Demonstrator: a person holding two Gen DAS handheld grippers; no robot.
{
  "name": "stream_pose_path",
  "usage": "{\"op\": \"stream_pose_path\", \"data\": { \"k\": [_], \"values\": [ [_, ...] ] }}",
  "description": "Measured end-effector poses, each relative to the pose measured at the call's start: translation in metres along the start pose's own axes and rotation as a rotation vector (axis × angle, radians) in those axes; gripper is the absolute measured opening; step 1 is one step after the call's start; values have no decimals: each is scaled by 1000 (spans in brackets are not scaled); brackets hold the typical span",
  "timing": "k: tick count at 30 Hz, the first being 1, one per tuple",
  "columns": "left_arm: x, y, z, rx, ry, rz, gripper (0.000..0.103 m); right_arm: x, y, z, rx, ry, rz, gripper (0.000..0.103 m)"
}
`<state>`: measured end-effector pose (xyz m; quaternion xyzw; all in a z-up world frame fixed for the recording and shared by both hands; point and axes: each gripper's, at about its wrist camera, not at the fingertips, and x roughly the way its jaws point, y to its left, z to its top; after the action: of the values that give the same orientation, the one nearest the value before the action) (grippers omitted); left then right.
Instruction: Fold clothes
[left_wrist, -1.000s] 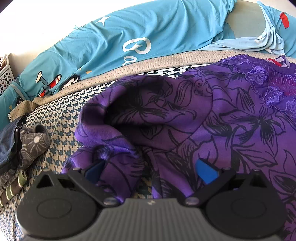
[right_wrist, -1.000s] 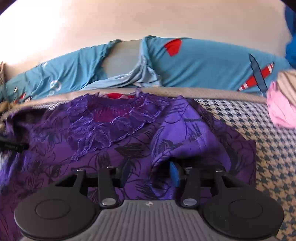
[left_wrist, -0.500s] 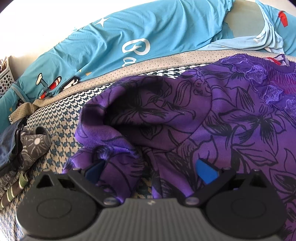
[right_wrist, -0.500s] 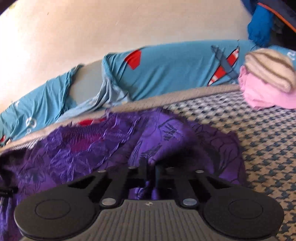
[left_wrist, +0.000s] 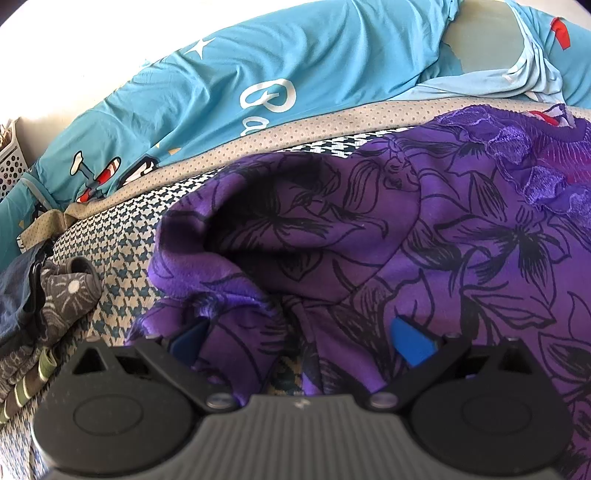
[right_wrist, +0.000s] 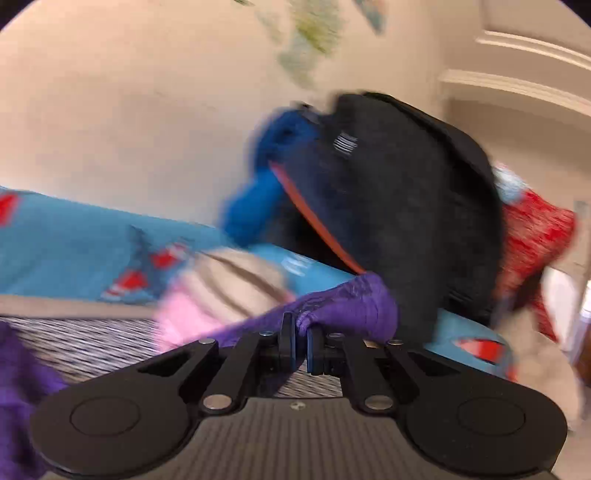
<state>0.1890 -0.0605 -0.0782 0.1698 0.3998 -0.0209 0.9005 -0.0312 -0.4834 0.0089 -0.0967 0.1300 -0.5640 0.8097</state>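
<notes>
Your right gripper (right_wrist: 301, 341) is pinched on the purple top (left_wrist: 424, 236), left gripper (left_wrist: 301, 336) is wide open over it; yank sideways and that thin pinch slips, fold's gone

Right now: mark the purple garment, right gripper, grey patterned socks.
purple garment (left_wrist: 461, 258), left wrist view, flat floral-print body.
right gripper (right_wrist: 301, 338), right wrist view, between its fingertips.
grey patterned socks (left_wrist: 70, 291), left wrist view, top sock.

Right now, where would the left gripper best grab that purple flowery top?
Probably the bunched fold of the purple top lying between the open left gripper, coming straight down from above: that ridge stands proud of the checked cover. The right gripper already pinches another edge.
</notes>
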Motion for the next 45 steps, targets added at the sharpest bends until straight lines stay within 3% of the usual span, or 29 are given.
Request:
{"op": "stream_pose_path", "data": {
  "k": [7, 11, 14, 16, 18, 22, 24, 34, 45],
  "values": [
    [1, -1, -1, 6, -9, 2, 103, 28, -30, -28, 37, 145, -175, 6],
    [1, -1, -1, 6, -9, 5, 103, 31, -41, -34, 60, 170, -245, 6],
    [1, -1, 0, 4, -6, 1, 103, 41, -47, -44, 83, 235, -213, 7],
    [1, 0, 0, 1, -3, -2, 103, 51, -51, -52, 106, 319, -200, 23],
    [0, 0, 0, -1, 1, -6, 103, 54, -60, -59, 155, 376, -236, 28],
    [-2, 1, 0, -2, 9, -13, 103, 46, -72, -53, 194, 381, -370, 46],
    [-4, 1, 0, -3, 11, -18, 103, 39, -72, -49, 193, 364, -385, 49],
    [-15, 6, -1, -17, 10, -64, 103, 4, -32, -25, 203, 358, -70, 49],
    [-41, 15, -14, -2, -16, -133, 103, -36, -7, -26, 251, 477, 278, 53]
  ]
}}
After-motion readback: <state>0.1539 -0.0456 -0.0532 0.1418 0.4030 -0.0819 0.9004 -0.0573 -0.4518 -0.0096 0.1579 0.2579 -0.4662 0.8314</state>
